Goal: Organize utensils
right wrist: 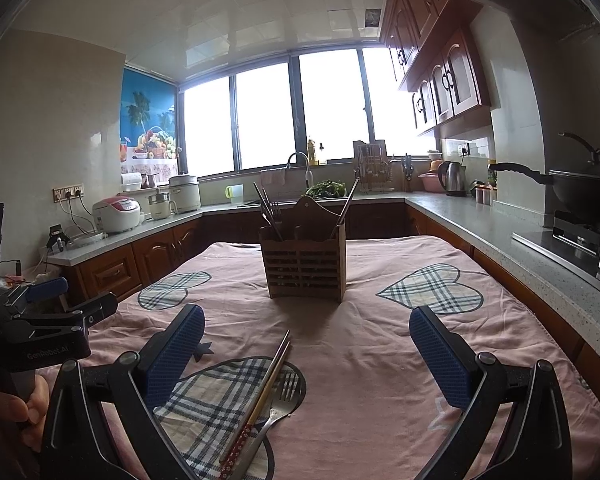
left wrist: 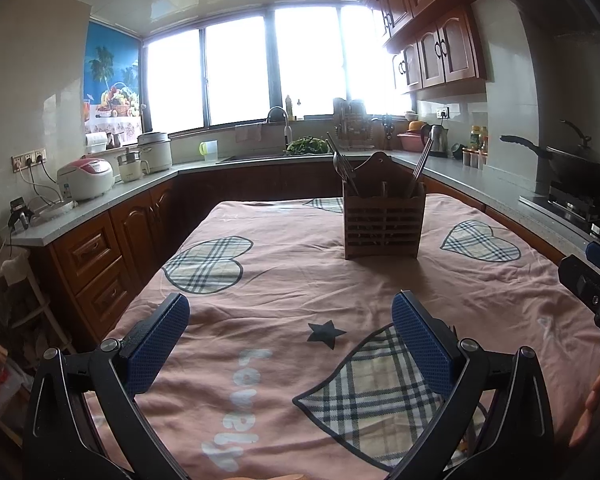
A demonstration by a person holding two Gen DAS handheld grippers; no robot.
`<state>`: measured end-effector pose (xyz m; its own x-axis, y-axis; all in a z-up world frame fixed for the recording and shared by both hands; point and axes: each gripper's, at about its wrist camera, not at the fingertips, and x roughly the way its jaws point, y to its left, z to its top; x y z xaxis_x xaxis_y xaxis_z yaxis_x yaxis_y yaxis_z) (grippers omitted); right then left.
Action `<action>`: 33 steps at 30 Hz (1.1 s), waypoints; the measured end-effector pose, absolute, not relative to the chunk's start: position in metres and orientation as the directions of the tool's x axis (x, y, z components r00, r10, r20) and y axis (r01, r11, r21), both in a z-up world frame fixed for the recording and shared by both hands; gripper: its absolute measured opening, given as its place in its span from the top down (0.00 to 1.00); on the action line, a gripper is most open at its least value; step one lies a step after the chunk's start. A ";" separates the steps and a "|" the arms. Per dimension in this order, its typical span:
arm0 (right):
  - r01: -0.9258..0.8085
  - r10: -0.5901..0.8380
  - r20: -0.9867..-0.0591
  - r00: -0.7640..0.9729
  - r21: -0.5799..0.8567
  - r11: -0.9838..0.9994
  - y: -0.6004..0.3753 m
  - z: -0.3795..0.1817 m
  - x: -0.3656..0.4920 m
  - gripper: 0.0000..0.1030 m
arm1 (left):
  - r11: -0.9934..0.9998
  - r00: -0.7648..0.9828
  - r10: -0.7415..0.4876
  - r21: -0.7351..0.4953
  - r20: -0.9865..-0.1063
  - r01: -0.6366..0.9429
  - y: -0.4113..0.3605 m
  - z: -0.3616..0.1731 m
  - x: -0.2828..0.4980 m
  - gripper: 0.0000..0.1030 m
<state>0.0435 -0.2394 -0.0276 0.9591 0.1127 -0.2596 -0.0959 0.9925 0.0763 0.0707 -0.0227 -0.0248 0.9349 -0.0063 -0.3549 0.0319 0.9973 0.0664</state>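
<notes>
Pink tablecloth (right wrist: 360,360) holds chopsticks (right wrist: 266,384) and fork (right wrist: 278,408) between the right gripper's (right wrist: 306,356) wide-spread fingers.

We note a pink tablecloth (right wrist: 360,344) printed with beige-and-navy plaid hearts (right wrist: 430,290), a dark star (left wrist: 326,333) and pale lettering (left wrist: 236,404). The slatted holder (right wrist: 305,268) is brown wood. Both the left gripper (left wrist: 290,344) and right gripper (right wrist: 308,360) are black with blue textured pads. The chopsticks (right wrist: 260,396) are metallic with a red patterned handle; the fork (right wrist: 278,408) is silver.
</notes>
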 end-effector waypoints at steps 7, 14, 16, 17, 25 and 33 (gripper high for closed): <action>-0.097 0.114 -0.258 0.959 0.077 0.992 -0.239 -0.026 0.043 0.00 | 0.997 0.935 -0.006 0.065 -0.355 0.032 -0.022 -0.025 0.071 0.00; -0.101 0.118 -0.256 0.959 0.079 0.992 -0.237 -0.024 0.043 0.00 | 0.997 0.938 0.003 0.071 -0.348 0.023 -0.022 -0.026 0.070 0.00; -0.101 0.118 -0.257 0.959 0.079 0.992 -0.237 -0.023 0.043 0.00 | 0.997 0.938 0.003 0.071 -0.348 0.023 -0.022 -0.025 0.071 0.00; -0.102 0.119 -0.257 0.959 0.079 0.992 -0.237 -0.023 0.043 0.00 | 0.997 0.938 0.004 0.071 -0.348 0.023 -0.021 -0.025 0.071 0.00; -0.102 0.119 -0.256 0.959 0.078 0.992 -0.236 -0.023 0.043 0.00 | 0.997 0.938 0.003 0.072 -0.347 0.023 -0.021 -0.024 0.072 0.00; -0.101 0.118 -0.261 0.958 0.080 0.992 -0.235 -0.022 0.045 0.00 | 0.997 0.937 -0.002 0.072 -0.349 0.029 -0.021 -0.023 0.074 0.00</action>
<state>0.0453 -0.2348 -0.0225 0.9581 0.1181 -0.2610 -0.1006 0.9917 0.0796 0.0743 -0.0212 -0.0231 0.9370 -0.0020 -0.3494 0.0290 0.9970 0.0721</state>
